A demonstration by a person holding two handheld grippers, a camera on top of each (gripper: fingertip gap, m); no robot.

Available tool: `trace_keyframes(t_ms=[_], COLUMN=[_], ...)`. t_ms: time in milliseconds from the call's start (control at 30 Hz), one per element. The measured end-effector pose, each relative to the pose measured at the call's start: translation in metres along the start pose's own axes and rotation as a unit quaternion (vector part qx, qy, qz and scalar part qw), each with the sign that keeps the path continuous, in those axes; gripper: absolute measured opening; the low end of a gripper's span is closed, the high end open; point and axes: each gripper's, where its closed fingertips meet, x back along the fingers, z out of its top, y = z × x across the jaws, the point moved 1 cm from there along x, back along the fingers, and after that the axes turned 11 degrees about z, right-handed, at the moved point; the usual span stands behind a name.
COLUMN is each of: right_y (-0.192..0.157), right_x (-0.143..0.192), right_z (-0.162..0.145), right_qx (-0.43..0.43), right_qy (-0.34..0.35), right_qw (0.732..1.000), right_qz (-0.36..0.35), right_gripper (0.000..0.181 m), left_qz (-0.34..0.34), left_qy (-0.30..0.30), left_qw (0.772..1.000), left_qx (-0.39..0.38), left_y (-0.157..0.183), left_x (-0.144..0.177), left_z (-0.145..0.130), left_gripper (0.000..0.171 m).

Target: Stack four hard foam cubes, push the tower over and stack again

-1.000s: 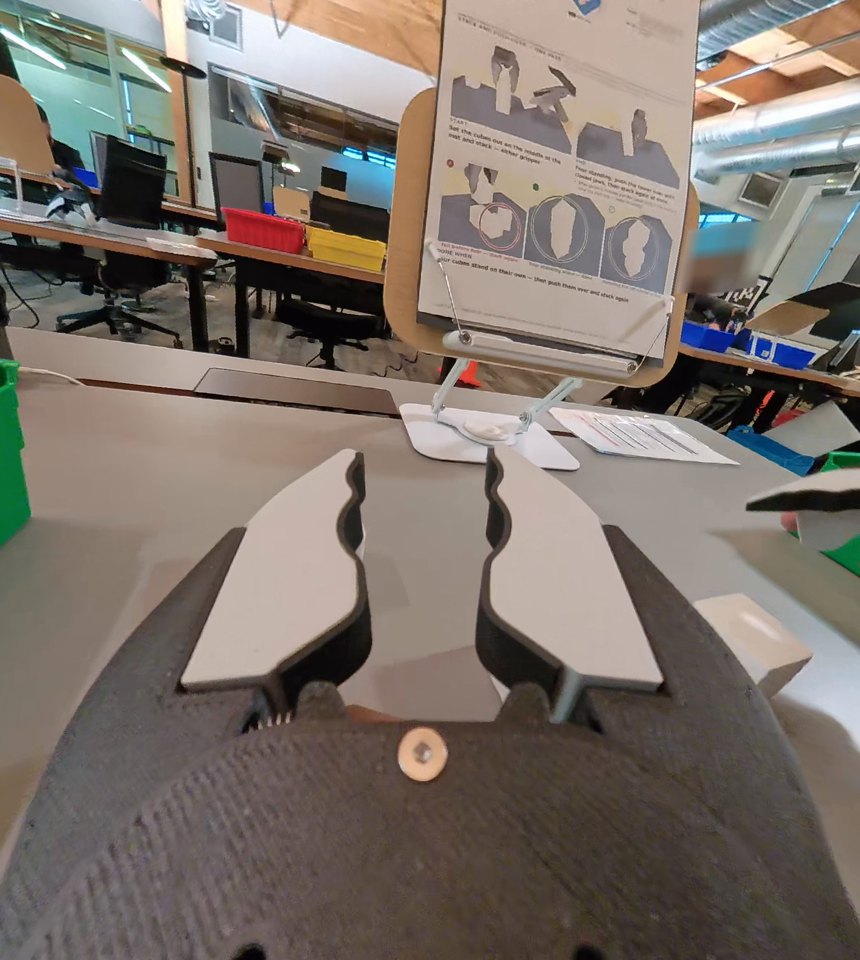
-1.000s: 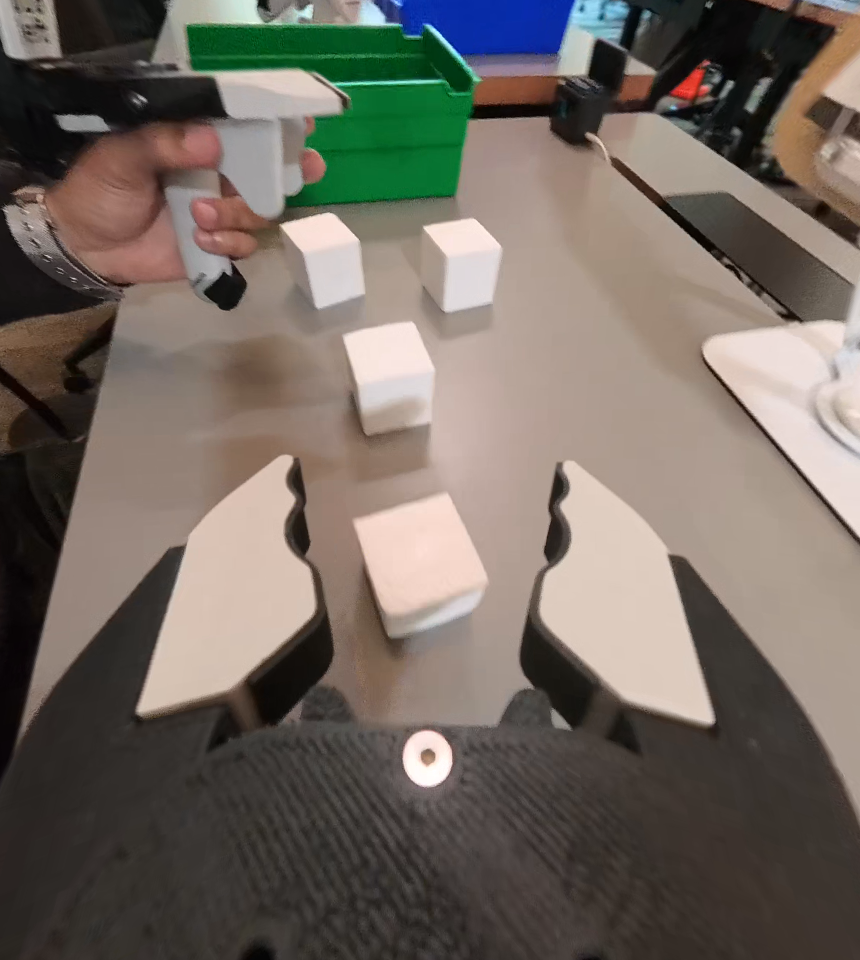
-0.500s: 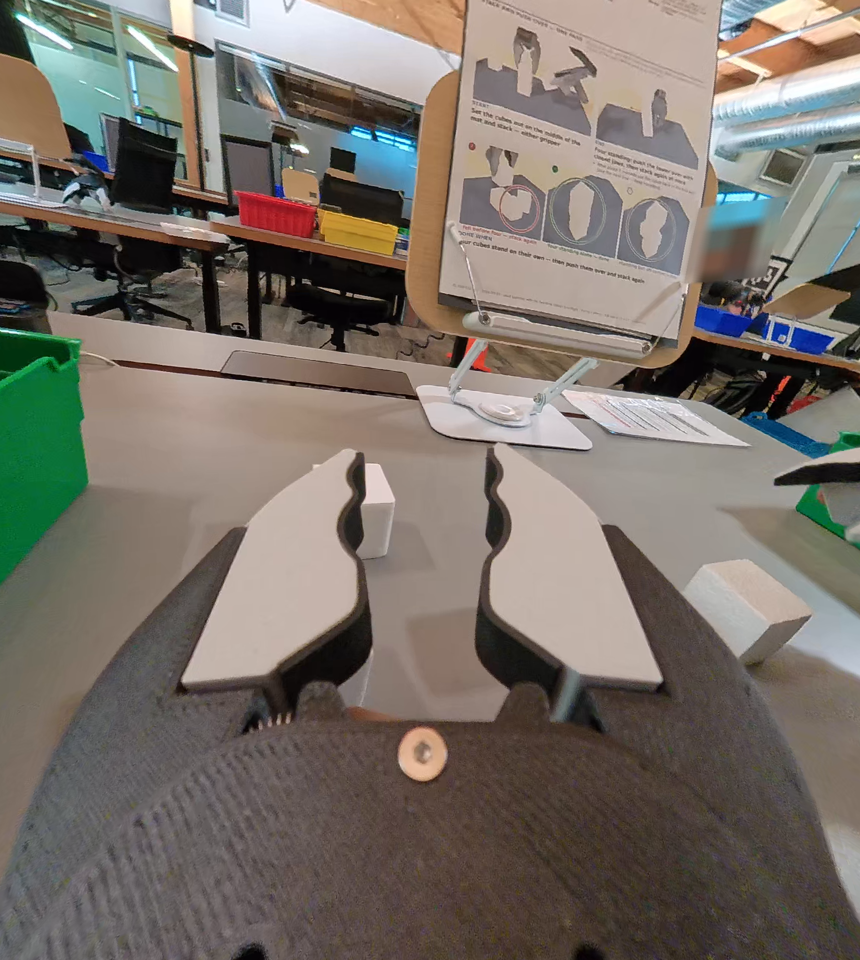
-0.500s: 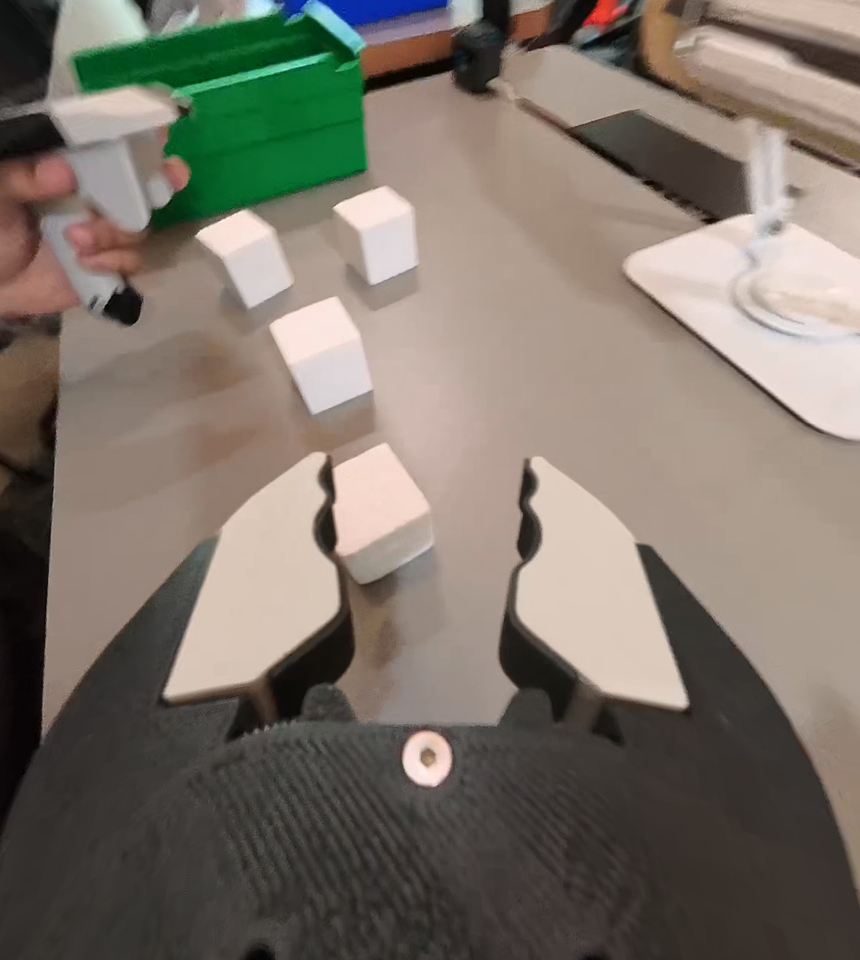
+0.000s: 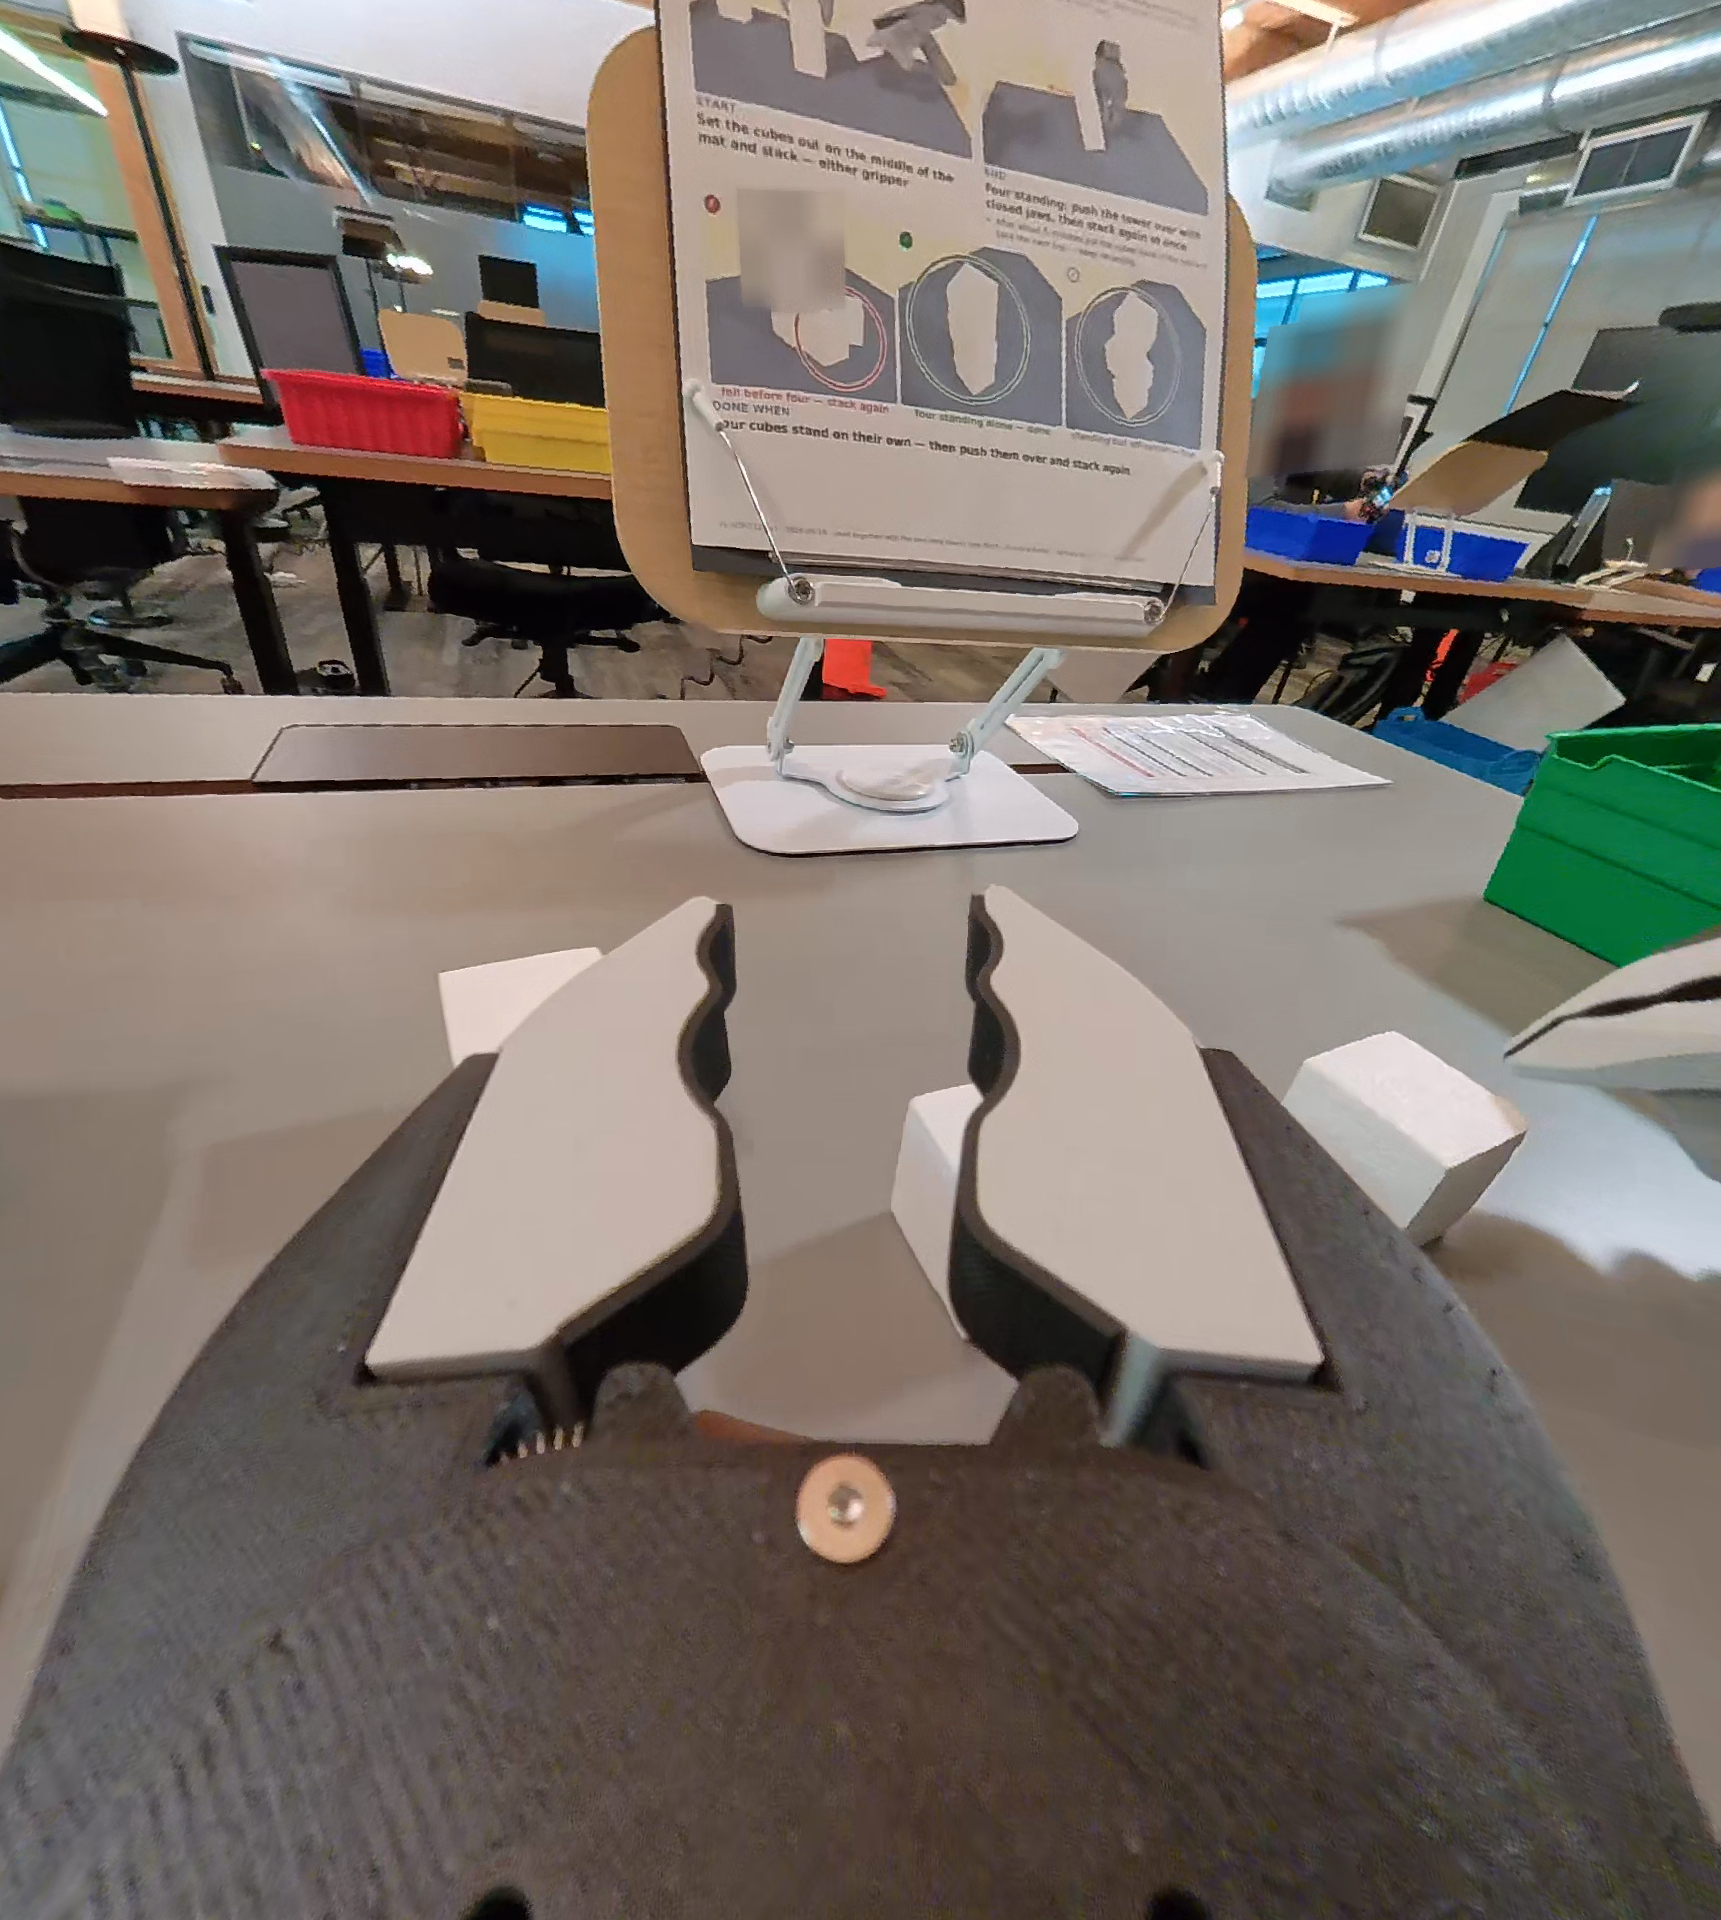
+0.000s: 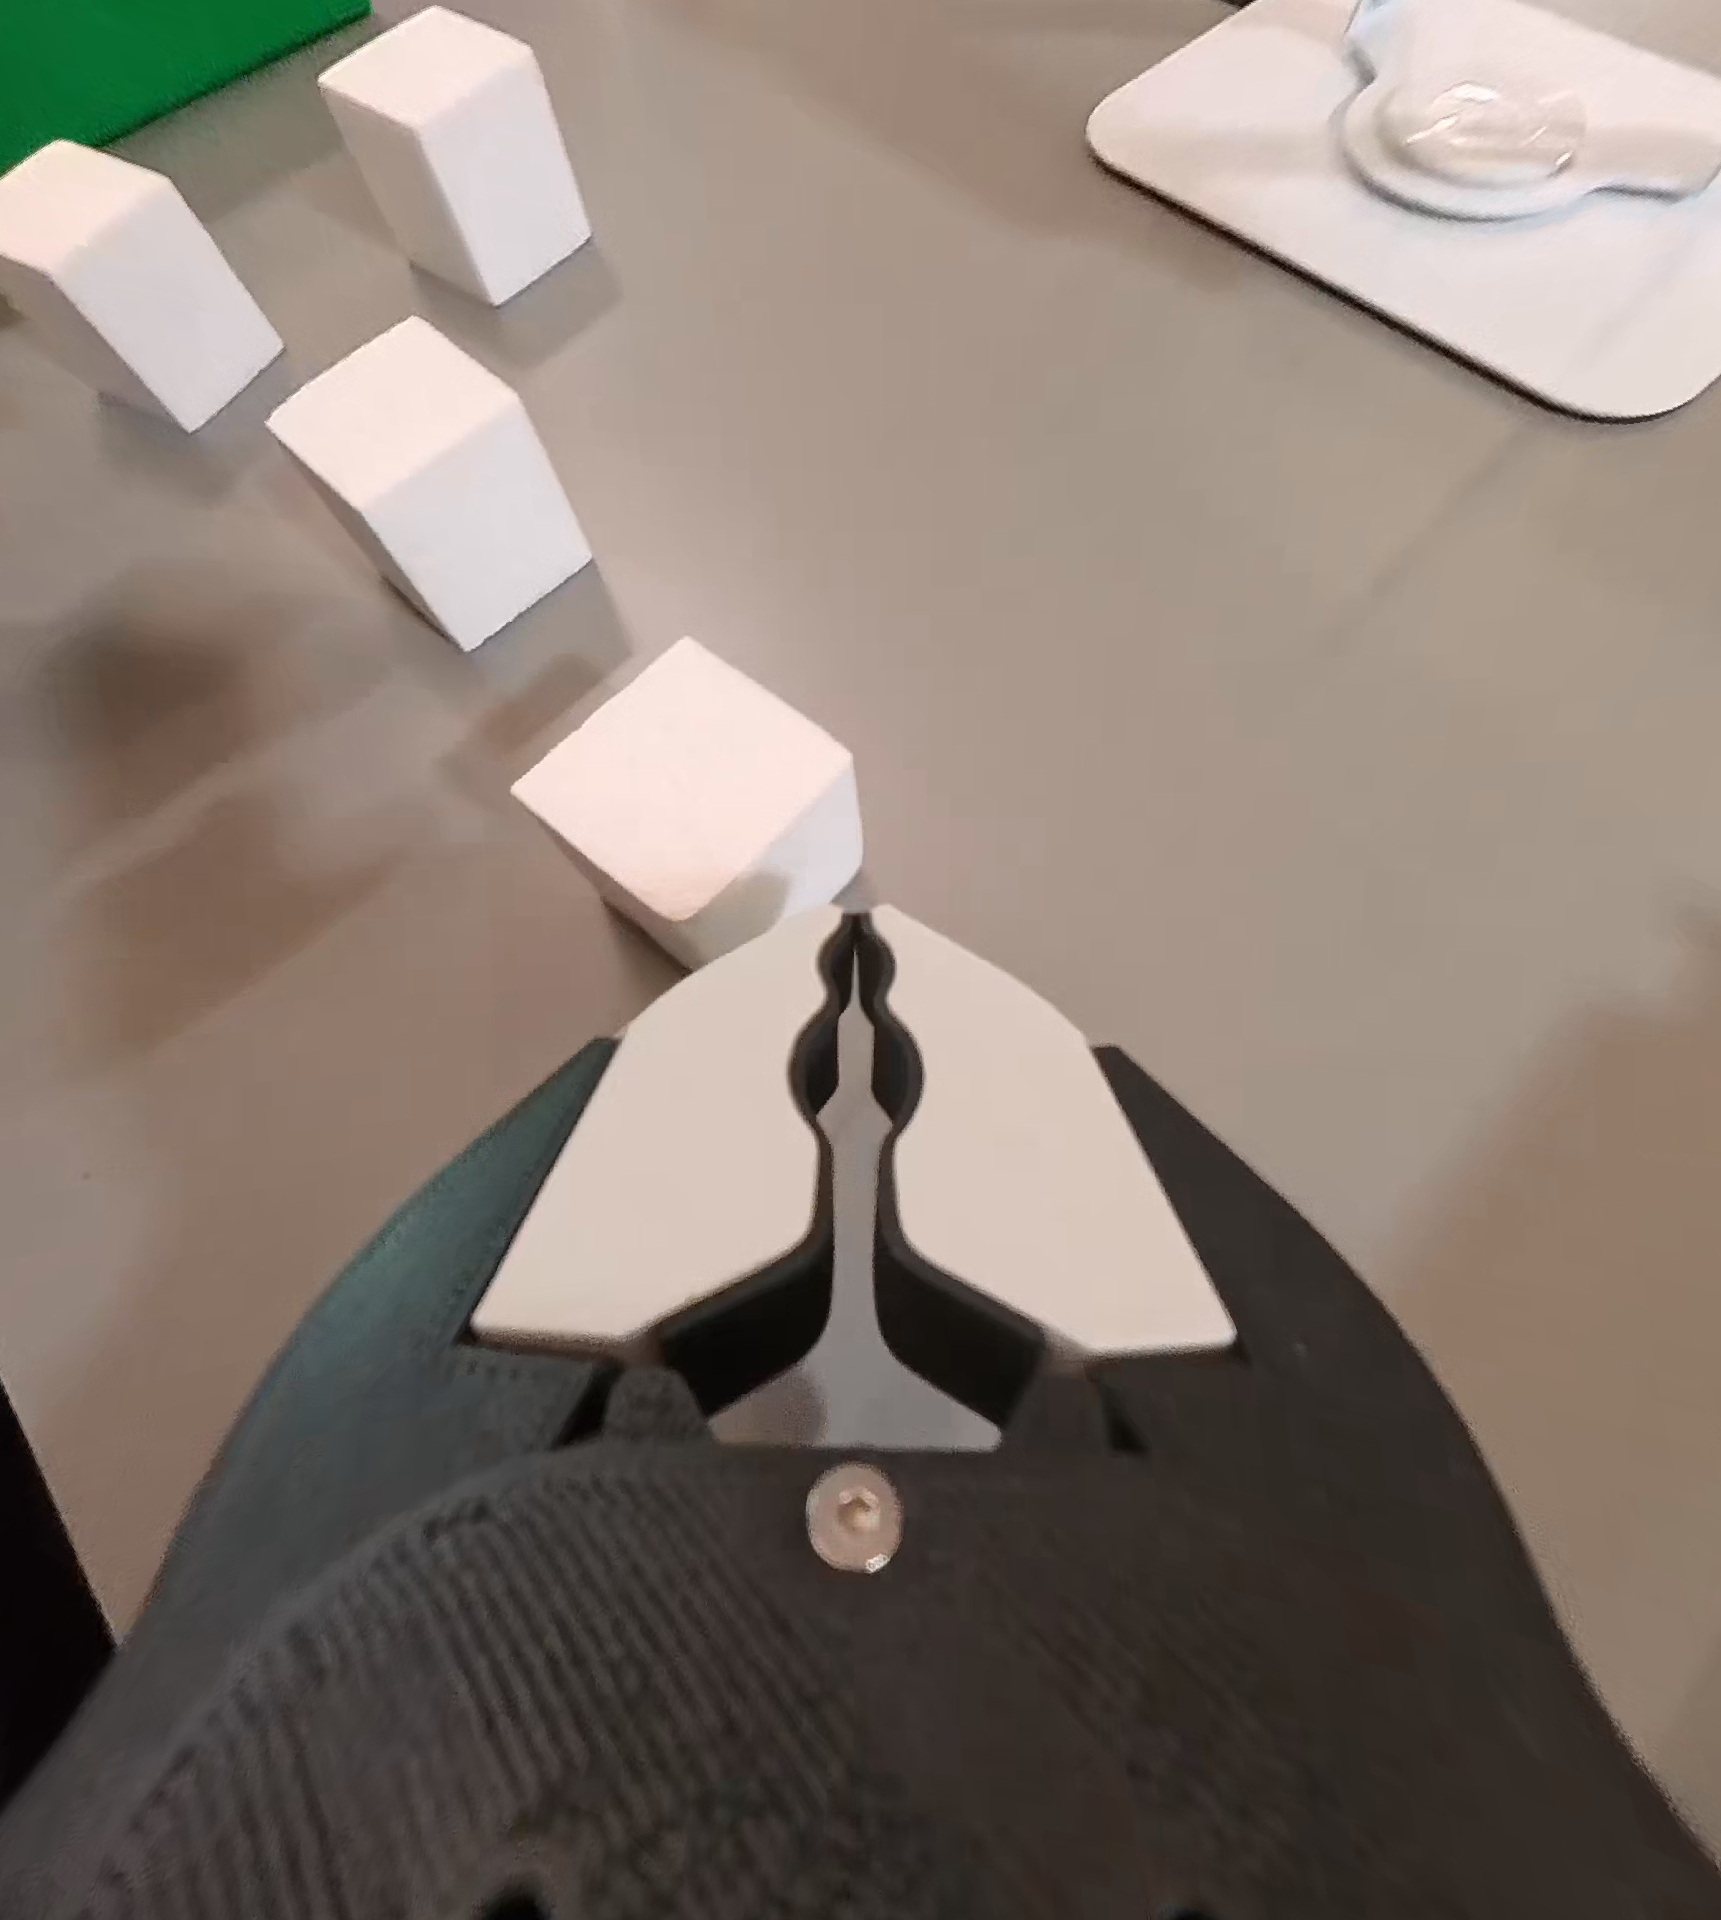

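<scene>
Four white foam cubes lie apart on the grey table [image 6: 1147, 675], none stacked. In the right wrist view the nearest cube [image 6: 700, 821] sits just beyond my right gripper [image 6: 854, 914], which is shut and empty, its tips at the cube's near bottom corner. The second cube [image 6: 430, 473], third cube [image 6: 108, 265] and fourth cube [image 6: 456, 145] lie farther left. My left gripper [image 5: 848, 914] is open and empty above the table. One cube [image 5: 923, 1174] shows between its fingers, partly hidden by the right finger. Another cube [image 5: 508, 992] peeks behind the left finger. The right gripper [image 5: 1666, 1023] shows beside a cube [image 5: 1396, 1122].
A document stand [image 5: 929, 312] on a white base [image 5: 887, 805] stands at the table's far side; the base [image 6: 1458, 208] also shows in the right wrist view. A green bin [image 5: 1666, 831] sits at the right, another green bin [image 6: 108, 62] behind the cubes. A laminated sheet [image 5: 1188, 753] lies by the stand.
My right gripper has shut; the nearest cube, earlier between its open fingers, is now just beyond the tips. My left gripper has swung round and lower, bringing the cubes into its view.
</scene>
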Motion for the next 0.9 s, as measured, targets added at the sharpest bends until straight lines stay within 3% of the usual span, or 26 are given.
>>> trace_keyframes(t_ms=[267,900], right_y=[-0.007,-0.018], right_x=[-0.012,-0.019], right_z=[-0.016,-0.018], right_qx=[0.034,0.057], right_qy=[-0.043,-0.056], right_qw=[0.998,0.997], right_qz=[-0.005,0.012], right_gripper=[0.0,0.005], left_qz=[-0.013,-0.012], left_qy=[-0.013,-0.014], left_qw=[1.0,1.0], left_qx=[0.001,-0.001], left_y=[0.008,0.007], left_x=[-0.006,-0.005], left_z=[-0.005,-0.005], left_gripper=[0.043,0.044])
